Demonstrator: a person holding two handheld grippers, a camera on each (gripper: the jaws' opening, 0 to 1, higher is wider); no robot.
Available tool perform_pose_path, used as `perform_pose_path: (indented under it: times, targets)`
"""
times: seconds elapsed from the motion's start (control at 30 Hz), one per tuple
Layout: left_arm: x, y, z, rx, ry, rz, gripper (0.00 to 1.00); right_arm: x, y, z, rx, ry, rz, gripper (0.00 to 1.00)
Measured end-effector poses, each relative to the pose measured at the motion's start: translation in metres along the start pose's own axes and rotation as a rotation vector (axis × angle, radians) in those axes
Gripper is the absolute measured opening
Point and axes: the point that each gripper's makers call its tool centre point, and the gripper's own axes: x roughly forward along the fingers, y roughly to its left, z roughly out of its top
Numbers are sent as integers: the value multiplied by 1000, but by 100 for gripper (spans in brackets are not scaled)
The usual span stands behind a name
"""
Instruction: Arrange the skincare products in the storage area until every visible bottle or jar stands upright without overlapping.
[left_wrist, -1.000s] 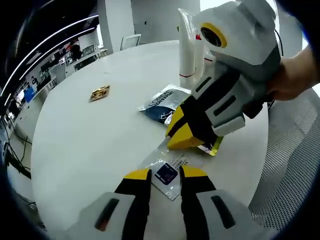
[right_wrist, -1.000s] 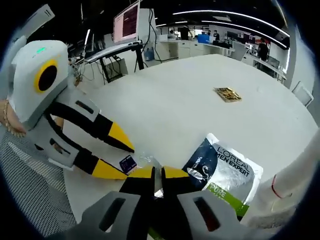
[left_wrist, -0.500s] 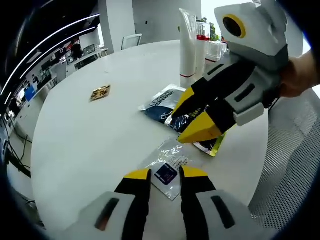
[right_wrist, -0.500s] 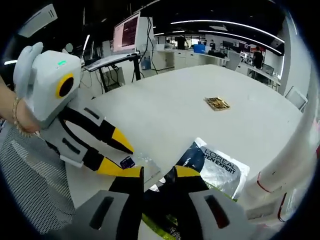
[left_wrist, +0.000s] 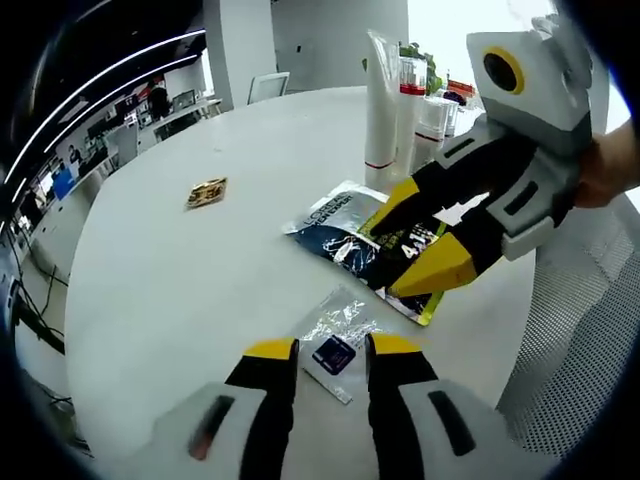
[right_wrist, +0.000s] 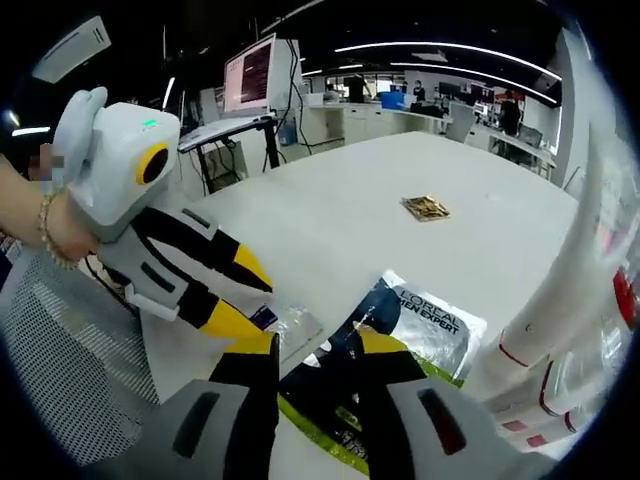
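A small clear sachet (left_wrist: 335, 352) with a dark blue label lies flat on the white round table (left_wrist: 180, 290), between the tips of my open left gripper (left_wrist: 332, 348). My right gripper (left_wrist: 400, 250) comes in from the right, open, hovering over a dark sachet with a green edge (left_wrist: 412, 248). That sachet partly overlaps a silver-and-blue L'Oreal sachet (left_wrist: 330, 215). In the right gripper view my right gripper (right_wrist: 318, 345) stands open over the dark sachet (right_wrist: 325, 395), the L'Oreal sachet (right_wrist: 435, 325) is just beyond, and my left gripper (right_wrist: 250, 298) is open by the clear sachet (right_wrist: 292, 325). White tubes (left_wrist: 385, 100) stand upright behind.
A small gold packet (left_wrist: 206, 192) lies alone farther out on the table, also visible as the gold packet (right_wrist: 425, 207). A mesh chair (left_wrist: 580, 330) sits at the table's near edge. A hand (left_wrist: 610, 165) holds the right gripper. Desks and monitors (right_wrist: 250, 70) fill the room behind.
My right gripper went from shut to open and drew back a little from the clear sachet. The dark green-edged sachet now lies more exposed. The left gripper barely moved.
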Motion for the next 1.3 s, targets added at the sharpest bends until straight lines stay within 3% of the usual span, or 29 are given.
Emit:
perform_pose_path:
  times: [0.1,0.37,0.6,0.97,1.3]
  targets:
    - [-3,0,0,-14,5,4,39,-4,3,3,1,-25,12,36]
    - [-18,3,6,-15,-14,29,47,-19,10,6,-7,-45,22,48]
    - [-30,4,2,-45,-21,58,54,-38,7,7,-3,-70,-10,54]
    - [-50,-1,1,-77,-43,57,66,-68,5,-4,22,-81,-19,70]
    - [-65,0,-7,-123,-26,61,71,-101,-13,-15,104,-102,-90,83]
